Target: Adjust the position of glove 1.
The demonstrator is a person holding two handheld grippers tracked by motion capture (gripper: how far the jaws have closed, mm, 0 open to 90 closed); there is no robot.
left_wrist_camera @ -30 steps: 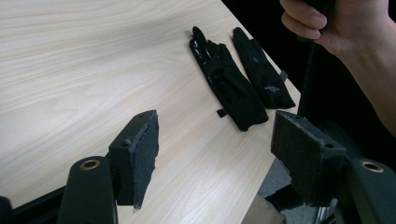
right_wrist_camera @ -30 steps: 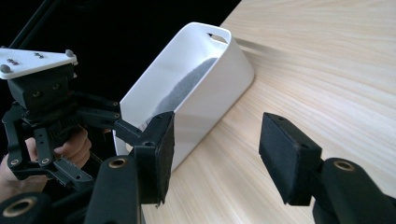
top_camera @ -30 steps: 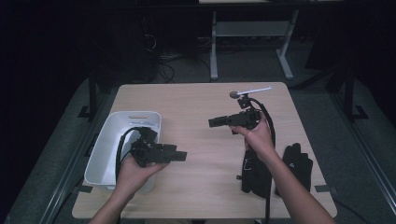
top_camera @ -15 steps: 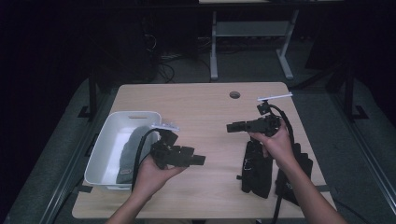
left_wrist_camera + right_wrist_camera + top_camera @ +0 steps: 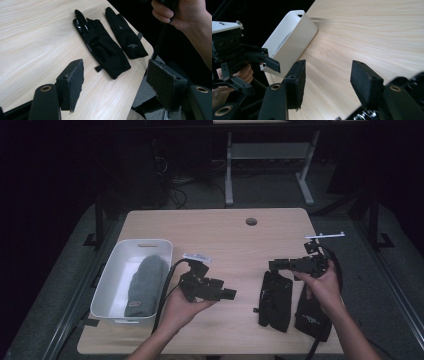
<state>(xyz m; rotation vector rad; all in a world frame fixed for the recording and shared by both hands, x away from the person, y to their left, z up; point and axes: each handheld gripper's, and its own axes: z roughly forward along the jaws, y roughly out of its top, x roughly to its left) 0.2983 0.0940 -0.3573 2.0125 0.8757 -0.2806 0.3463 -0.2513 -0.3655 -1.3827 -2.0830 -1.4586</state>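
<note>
Both hand-held grippers gaping, empty: left hand-held gripper [image 5: 227, 294], right hand-held gripper [image 5: 274, 265]. Two black gloves [image 5: 274, 301] on desk [image 5: 220, 232] (near right edge); white bin [image 5: 116, 272] holds grey cloth [image 5: 145, 284].

My left gripper [image 5: 113, 82] jaws gape over the table [image 5: 37, 37] edge; two black gloves [image 5: 102, 47] lie ahead, a hand [image 5: 180, 12] beyond.

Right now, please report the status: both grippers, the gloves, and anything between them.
Left gripper open, empty, held above table. Right gripper open, empty, above the gloves. Two black gloves flat by right edge, untouched. Grey cloth in white bin. Nothing blocking.
</note>
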